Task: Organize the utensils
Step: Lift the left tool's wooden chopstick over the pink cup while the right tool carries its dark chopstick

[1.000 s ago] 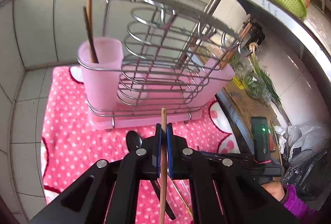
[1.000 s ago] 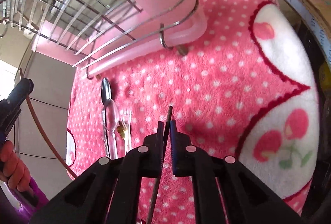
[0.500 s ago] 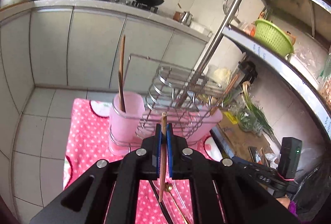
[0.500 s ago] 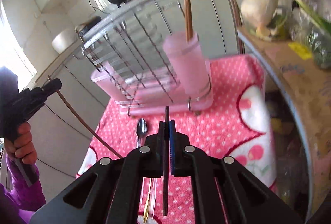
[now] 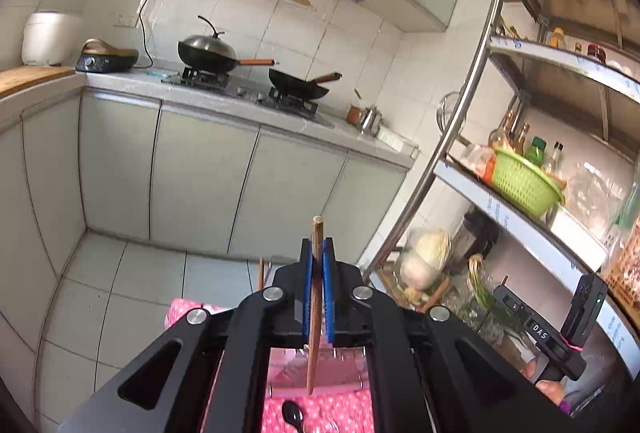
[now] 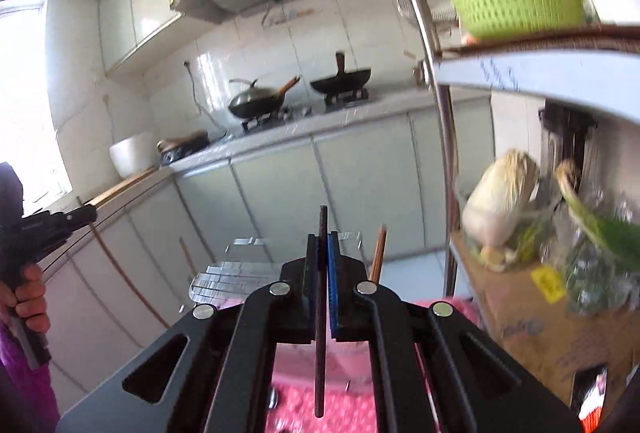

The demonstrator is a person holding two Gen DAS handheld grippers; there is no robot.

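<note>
My left gripper (image 5: 317,245) is shut on a light brown wooden chopstick (image 5: 314,337) that stands nearly upright between its blue pads. My right gripper (image 6: 322,239) is shut on a dark chopstick (image 6: 320,353), also upright. Both are lifted high above the pink dotted cloth (image 5: 344,409). The wire utensil rack (image 6: 224,273) with its pink holder is mostly hidden behind the gripper bodies; a brown chopstick (image 6: 378,253) stands in it. A dark spoon (image 5: 291,413) lies on the cloth below. In the right wrist view the left gripper (image 6: 86,215) appears at the left with its chopstick.
A kitchen counter with two pans (image 5: 208,51) runs across the back. A steel shelf post (image 5: 452,137) and shelves stand at the right, holding a green basket (image 5: 524,181), a cabbage (image 6: 500,193) and bottles. A cardboard box (image 6: 532,321) sits low right. A person's hand (image 6: 28,297) grips the left handle.
Both grippers rose well above the cloth and tilted up toward level, each keeping its chopstick. The rack has dropped to the bottom of both views, and the counter and shelves now fill them.
</note>
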